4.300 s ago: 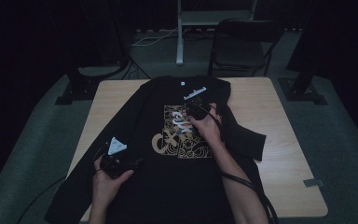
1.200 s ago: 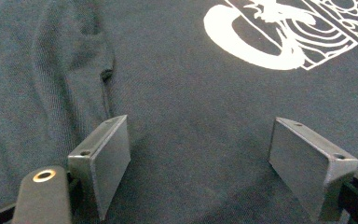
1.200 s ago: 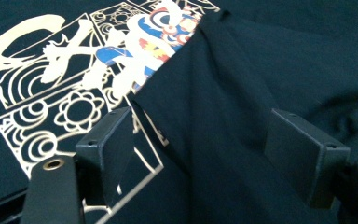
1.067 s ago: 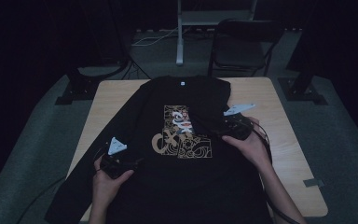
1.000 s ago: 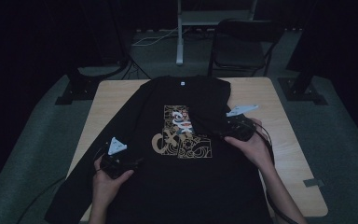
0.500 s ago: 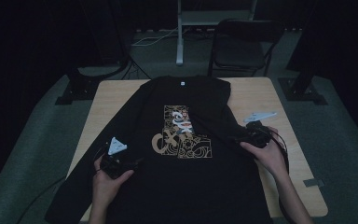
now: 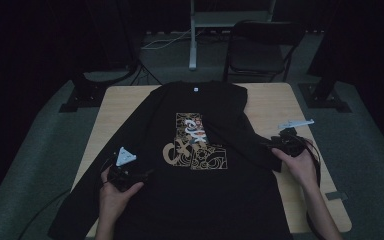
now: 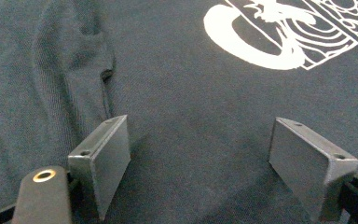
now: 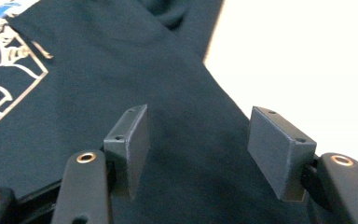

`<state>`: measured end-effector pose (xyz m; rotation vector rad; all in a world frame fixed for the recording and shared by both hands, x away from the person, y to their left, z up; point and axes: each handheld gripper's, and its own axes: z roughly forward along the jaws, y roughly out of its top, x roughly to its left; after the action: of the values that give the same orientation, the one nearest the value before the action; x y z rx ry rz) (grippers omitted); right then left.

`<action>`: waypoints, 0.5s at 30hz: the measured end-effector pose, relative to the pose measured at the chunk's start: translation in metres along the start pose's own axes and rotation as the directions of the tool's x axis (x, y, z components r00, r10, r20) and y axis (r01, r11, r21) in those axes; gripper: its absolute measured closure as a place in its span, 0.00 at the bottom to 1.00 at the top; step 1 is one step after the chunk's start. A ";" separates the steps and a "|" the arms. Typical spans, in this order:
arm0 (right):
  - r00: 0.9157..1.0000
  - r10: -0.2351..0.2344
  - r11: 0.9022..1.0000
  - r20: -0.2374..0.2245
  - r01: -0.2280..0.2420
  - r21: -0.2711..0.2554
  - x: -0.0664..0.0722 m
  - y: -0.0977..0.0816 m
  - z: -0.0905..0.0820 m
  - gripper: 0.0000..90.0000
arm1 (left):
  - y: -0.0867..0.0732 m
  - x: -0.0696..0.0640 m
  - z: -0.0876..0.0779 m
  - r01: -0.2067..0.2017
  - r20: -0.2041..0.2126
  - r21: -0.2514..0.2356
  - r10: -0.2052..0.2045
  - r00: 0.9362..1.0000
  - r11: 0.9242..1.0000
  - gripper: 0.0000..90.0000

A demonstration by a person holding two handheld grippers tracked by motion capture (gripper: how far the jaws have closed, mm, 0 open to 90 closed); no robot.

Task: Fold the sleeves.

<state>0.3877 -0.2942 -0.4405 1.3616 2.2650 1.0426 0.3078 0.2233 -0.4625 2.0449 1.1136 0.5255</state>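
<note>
A black long-sleeved shirt (image 7: 200, 190) with a gold printed design (image 7: 196, 145) lies flat, front up, on the wooden table (image 7: 275, 105). My left gripper (image 7: 139, 176) rests on the shirt's lower left, jaws wide apart over plain cloth (image 8: 196, 140), nothing pinched. At the shirt's right side my right gripper (image 7: 269, 146) hovers over the folded-in sleeve (image 9: 186, 121) near its edge. Its jaws have just been closing and stand apart with cloth under them, not pressed.
A black chair (image 7: 260, 47) and a metal stand (image 7: 194, 35) are beyond the table's far edge. Bare wood (image 9: 307, 60) shows right of the sleeve. A small grey tag (image 7: 338, 196) lies at the table's right front corner.
My right hand has moved from the print's right edge out to the right and slightly nearer, to the sleeve at the shirt's side. The left hand has stayed put.
</note>
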 end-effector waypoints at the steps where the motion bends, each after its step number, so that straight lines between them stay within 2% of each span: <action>1: 1.000 0.005 1.000 0.007 -0.005 0.002 -0.003 -0.001 0.000 0.43 | 0.000 0.000 0.000 -0.001 -0.001 0.000 0.001 1.000 1.000 0.25; 4: 0.999 0.006 1.000 0.046 -0.006 0.012 -0.008 -0.002 -0.002 0.46 | 0.000 0.000 0.000 -0.001 -0.001 0.001 0.001 1.000 1.000 0.25; 7: 0.998 0.031 0.999 0.060 -0.032 0.020 -0.014 -0.005 -0.005 0.49 | 0.000 0.000 0.000 -0.001 -0.001 0.000 0.001 1.000 1.000 0.25; 9: 0.995 0.035 0.999 0.089 -0.037 0.025 -0.015 -0.008 -0.008 0.51 | 0.000 0.000 0.000 -0.002 -0.001 0.001 0.002 1.000 1.000 0.25; 15: 0.991 0.046 0.998 0.125 -0.051 0.035 -0.021 -0.012 -0.014 0.54 | 0.000 0.000 0.000 -0.003 -0.003 0.001 0.003 1.000 1.000 0.25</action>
<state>0.3823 -0.3221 -0.4418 1.4613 2.1819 0.9068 0.3077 0.2229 -0.4625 2.0471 1.1130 0.5292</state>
